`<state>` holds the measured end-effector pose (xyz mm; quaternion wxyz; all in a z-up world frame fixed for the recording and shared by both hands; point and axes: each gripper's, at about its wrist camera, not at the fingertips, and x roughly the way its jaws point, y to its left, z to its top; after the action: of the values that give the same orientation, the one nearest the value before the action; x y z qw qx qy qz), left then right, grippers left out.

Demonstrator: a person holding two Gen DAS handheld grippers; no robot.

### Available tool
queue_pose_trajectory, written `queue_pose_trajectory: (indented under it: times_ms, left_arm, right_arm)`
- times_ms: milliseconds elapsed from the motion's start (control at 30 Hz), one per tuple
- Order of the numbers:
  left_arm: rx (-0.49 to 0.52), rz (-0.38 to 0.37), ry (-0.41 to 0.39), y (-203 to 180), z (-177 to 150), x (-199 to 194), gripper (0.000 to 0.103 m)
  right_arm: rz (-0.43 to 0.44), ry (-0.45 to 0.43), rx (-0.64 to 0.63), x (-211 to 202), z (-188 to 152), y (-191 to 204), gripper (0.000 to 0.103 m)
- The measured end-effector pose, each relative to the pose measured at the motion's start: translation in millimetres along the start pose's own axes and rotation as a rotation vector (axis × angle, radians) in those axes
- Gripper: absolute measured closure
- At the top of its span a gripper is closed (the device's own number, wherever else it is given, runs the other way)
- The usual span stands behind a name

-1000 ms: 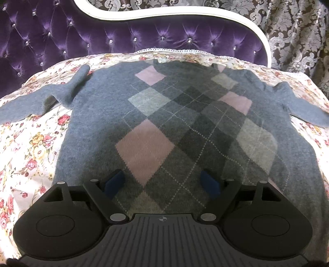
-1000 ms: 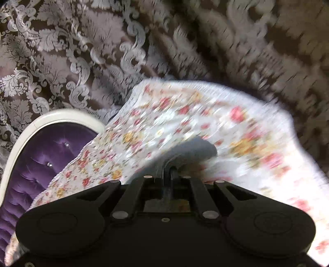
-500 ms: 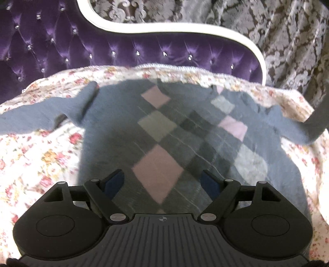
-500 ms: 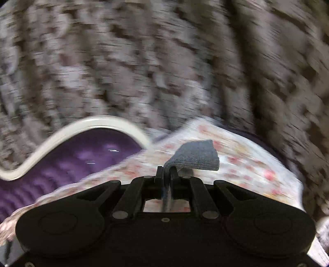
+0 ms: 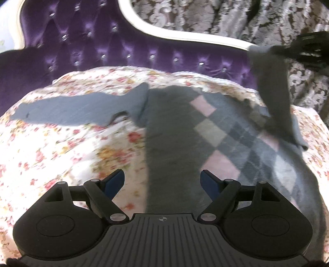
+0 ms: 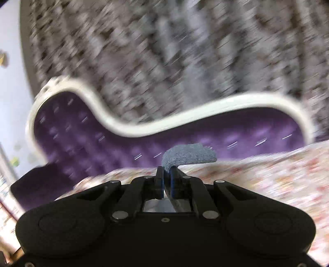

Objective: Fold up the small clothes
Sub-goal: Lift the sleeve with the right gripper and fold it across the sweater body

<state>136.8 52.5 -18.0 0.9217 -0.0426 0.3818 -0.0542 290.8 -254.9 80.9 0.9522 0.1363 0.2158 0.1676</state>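
Note:
A small grey argyle sweater with pink and light diamonds lies flat on a floral sheet. Its left sleeve is stretched out to the left. Its right sleeve is lifted up off the bed, held by my right gripper at the top right. In the right wrist view my right gripper is shut on the sleeve cuff. My left gripper is open and empty, low over the sweater's left hem edge.
A purple tufted headboard with a white frame stands behind the bed. Patterned damask curtains hang behind it. The right wrist view is motion-blurred and shows the headboard and the sheet.
My right gripper has lifted the right sleeve up and swung it leftward over the sweater. My left gripper has shifted left, from over the sweater's middle to its left edge.

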Motion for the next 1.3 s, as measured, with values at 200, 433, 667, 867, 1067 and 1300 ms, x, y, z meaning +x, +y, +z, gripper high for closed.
queue_pose_trajectory:
  times_ms: [200,433,667,867,1067,1300]
  left_arm:
    - [-0.038,0.024,0.028,23,-6,5,0.023]
    - [-0.038,0.015,0.039,32,-3,7,0.023]
    - [0.013,-0.028,0.0,11,26,19,0.023]
    - [0.135,-0.036,-0.033,-34,47,44,0.023]
    - [0.23,-0.032,-0.064,-84,65,78,0.023]
    - [0.251,0.068,-0.013,-94,70,125,0.024]
  right_arm:
    - [0.028,0.16,-0.122,84,-67,54,0.09]
    - [0.122,0.219,-0.137,89,-113,69,0.054]
    - [0.02,0.135,-0.19,26,-118,46,0.039]
    - [-0.061,0.13,-0.138,-9,-140,16,0.039]
    - [-0.09,0.12,-0.05,-28,-161,3,0.039]
    - [-0.08,0.138,-0.037,-33,-176,2,0.039]
